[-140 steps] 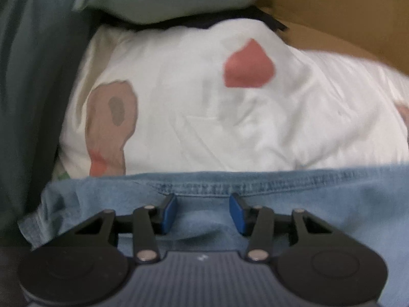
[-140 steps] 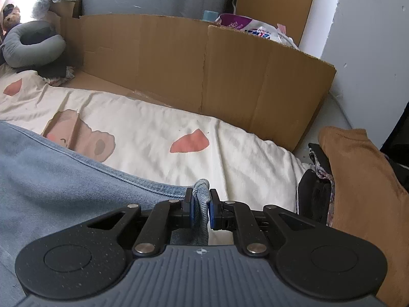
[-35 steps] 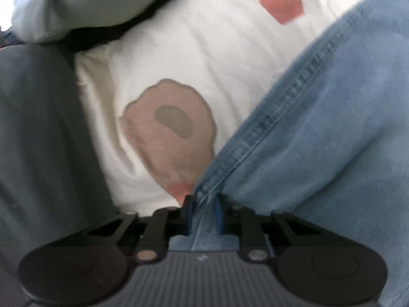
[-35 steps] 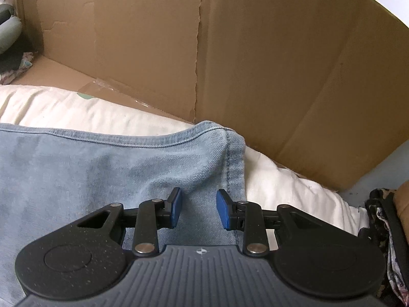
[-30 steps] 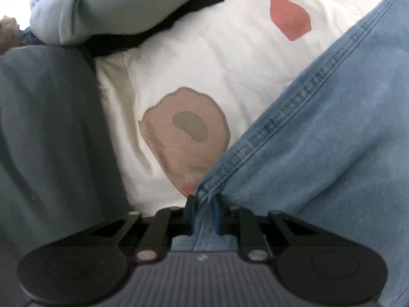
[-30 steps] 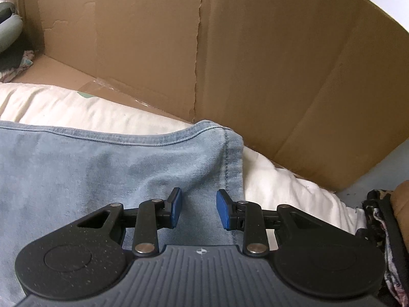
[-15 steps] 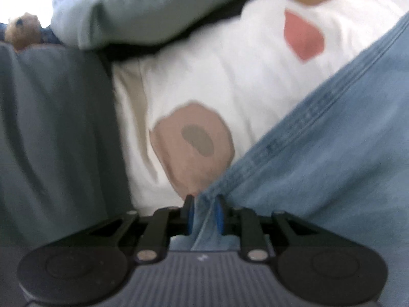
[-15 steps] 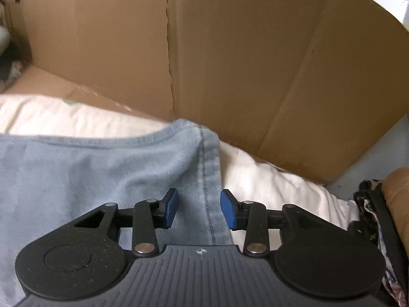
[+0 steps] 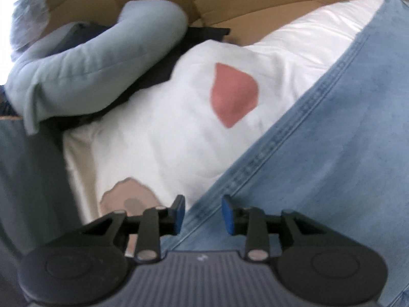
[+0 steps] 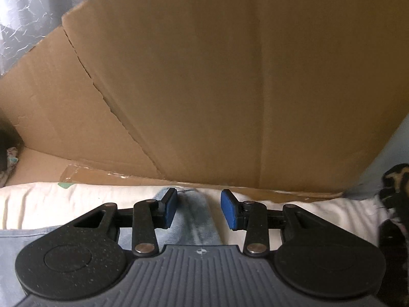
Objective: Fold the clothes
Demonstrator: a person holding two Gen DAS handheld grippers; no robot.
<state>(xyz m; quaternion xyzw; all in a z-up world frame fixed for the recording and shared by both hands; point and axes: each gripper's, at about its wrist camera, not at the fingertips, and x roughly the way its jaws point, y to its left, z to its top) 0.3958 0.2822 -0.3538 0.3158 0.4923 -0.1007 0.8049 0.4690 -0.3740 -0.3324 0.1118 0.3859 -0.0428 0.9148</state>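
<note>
A light blue denim garment (image 9: 332,140) lies on a cream sheet (image 9: 163,133) printed with pink and tan patches. In the left wrist view its stitched hem runs diagonally from lower left to upper right. My left gripper (image 9: 203,213) hangs over that hem, its jaws opening, with the denim edge between the blue pads but not pressed. In the right wrist view a corner of the denim garment (image 10: 196,212) lies between the pads of my right gripper (image 10: 198,208), which stands open and clear of the cloth on both sides.
A tall brown cardboard wall (image 10: 217,81) rises right behind the sheet. A pale grey-blue neck pillow (image 9: 84,74) and dark cloth (image 9: 163,71) lie at the sheet's far left end. Dark patterned fabric (image 10: 393,204) sits at the right edge.
My left gripper has let go of the denim hem and its pads have spread apart. Both hands have shifted across the bed; the right one has rolled, and only the denim corner shows there.
</note>
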